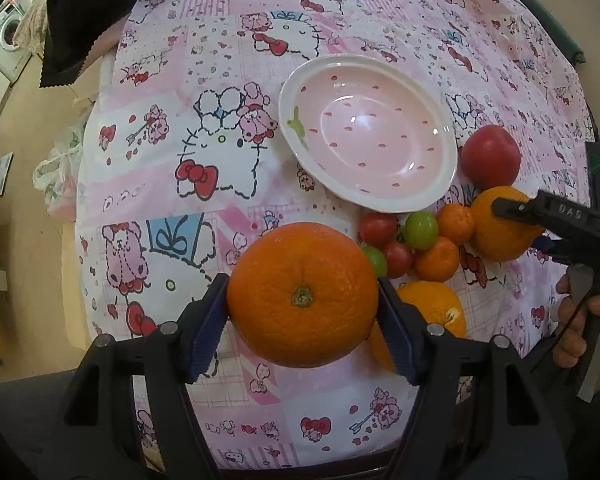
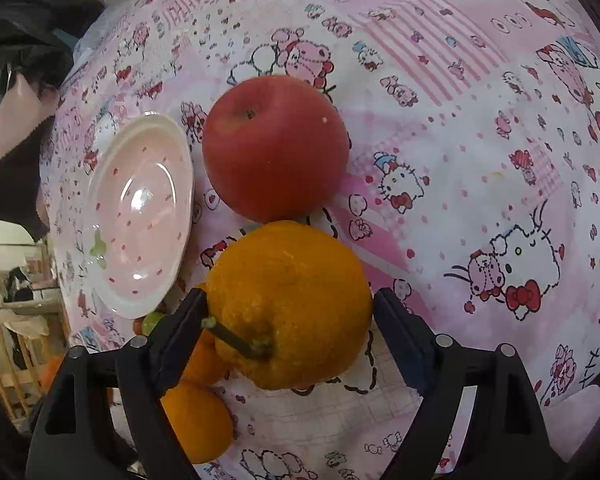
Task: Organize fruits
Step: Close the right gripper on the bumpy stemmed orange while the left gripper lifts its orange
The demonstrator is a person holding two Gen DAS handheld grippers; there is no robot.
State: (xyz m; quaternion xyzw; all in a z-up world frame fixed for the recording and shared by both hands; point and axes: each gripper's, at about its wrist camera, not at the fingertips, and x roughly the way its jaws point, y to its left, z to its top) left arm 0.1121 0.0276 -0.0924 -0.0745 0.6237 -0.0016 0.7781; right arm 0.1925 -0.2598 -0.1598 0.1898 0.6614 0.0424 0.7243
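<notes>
Pink tablecloth; crowded fruit cluster beside plate.

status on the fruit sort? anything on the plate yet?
Nothing done: the pink plate holds no fruit. In hand: the left gripper has its jaws clamped on a large orange; the right gripper straddles a stemmed orange, right jaw not touching. Left: the apple, the small oranges, the cherry tomatoes and another orange, all on the tablecloth.

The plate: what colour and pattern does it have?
The plate is pink with small red dashes and a white rim; the left wrist view shows it best.
</notes>
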